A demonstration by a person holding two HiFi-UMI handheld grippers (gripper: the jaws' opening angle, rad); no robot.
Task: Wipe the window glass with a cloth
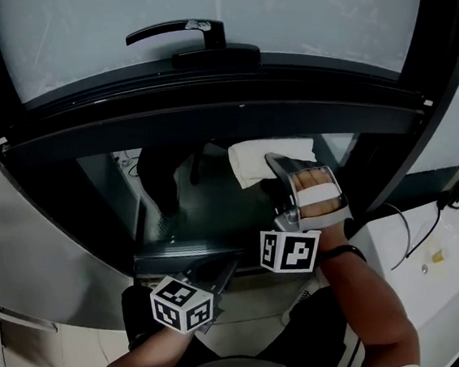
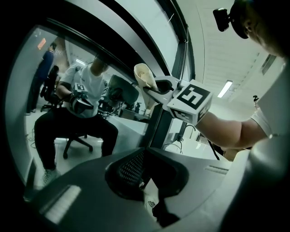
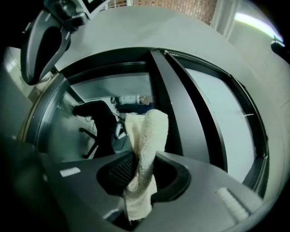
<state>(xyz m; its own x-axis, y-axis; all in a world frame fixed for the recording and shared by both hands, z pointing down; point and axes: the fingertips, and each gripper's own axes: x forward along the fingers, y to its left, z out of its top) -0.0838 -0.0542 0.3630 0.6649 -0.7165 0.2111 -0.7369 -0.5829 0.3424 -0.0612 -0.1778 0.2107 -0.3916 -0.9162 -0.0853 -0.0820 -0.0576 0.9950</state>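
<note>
The right gripper (image 3: 140, 177) pinches a white cloth (image 3: 147, 136) between its two jaws. The fluffy cloth sticks up in front of the window glass (image 3: 111, 89). A dark frame (image 3: 177, 113) runs up beside it. A grey handle (image 3: 40, 45) hangs top left.

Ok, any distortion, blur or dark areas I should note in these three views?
Head view: fisheye bends the window frame into arcs; dim lower half. Left gripper view: black vignette left, bright ceiling light, foreground soft. Right gripper view: cloth crisp, corners dark, frame curved.
</note>
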